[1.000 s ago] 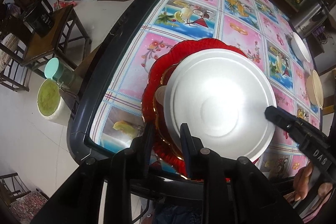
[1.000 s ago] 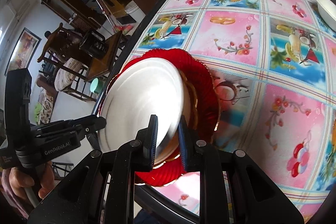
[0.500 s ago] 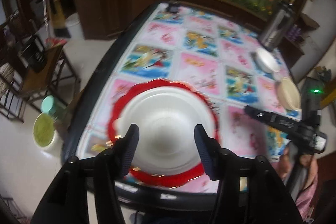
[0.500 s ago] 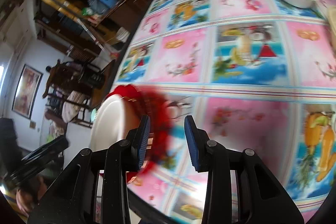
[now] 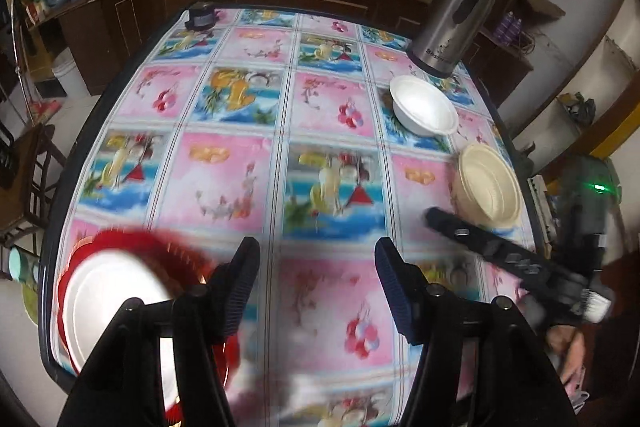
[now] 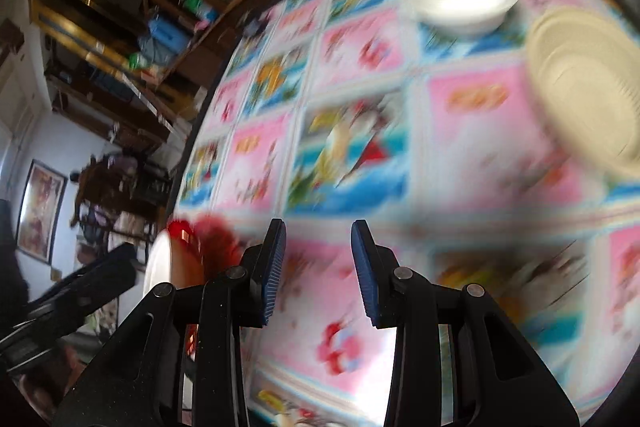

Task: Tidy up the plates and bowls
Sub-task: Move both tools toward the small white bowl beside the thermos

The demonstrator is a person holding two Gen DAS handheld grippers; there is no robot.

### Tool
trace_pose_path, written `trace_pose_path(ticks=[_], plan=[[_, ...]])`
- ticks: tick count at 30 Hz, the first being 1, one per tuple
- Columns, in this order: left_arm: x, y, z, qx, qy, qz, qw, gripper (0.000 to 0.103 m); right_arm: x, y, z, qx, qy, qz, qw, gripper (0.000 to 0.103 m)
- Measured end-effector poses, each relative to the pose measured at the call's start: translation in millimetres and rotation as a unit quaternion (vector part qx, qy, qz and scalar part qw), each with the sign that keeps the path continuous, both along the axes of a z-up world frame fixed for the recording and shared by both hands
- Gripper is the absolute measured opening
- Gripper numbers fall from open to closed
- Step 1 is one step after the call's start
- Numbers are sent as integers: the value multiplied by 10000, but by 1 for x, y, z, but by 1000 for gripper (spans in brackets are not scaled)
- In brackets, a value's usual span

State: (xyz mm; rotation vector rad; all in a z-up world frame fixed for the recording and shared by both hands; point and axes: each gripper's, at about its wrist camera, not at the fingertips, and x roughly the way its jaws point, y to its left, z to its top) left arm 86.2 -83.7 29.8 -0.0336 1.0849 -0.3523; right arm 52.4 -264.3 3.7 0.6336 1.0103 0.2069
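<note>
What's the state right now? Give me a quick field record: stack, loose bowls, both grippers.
stack: white plate on red plate, near-left table edge
white bowl: far right, beside steel kettle
cream bowl: right edge, nearer than white bowl, apart from it
left gripper: jaws open, empty, above tablecloth
right gripper: jaws open, empty; view blurred
</note>
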Motion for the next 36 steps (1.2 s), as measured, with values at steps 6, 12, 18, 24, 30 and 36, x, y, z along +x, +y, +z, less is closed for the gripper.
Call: trace_pose_path(ticks=[6, 12, 18, 24, 30, 36], plan=[[70, -45, 10, 220, -119, 132, 9996, 60, 44, -95, 32, -71, -226, -738, 9970, 34], [135, -96, -4, 359, -178, 207, 9990, 60, 101, -163, 26, -84, -6, -1339, 9910, 33], [179, -141, -41, 401, -26, 220, 9989, 60, 138, -178, -7, -77, 435, -1491, 9878, 33], [198, -170, -64, 383, 102, 164, 9991, 60, 152, -175, -28, -228, 643, -1460, 9869, 33], [201, -187, -76, 448, 234, 95, 9987, 60, 148, -180, -33, -17, 665, -1507, 9863, 33], [201, -198, -85, 390, 401, 4, 9984, 60, 149, -177, -40, 125, 699, -1511, 9860, 33]])
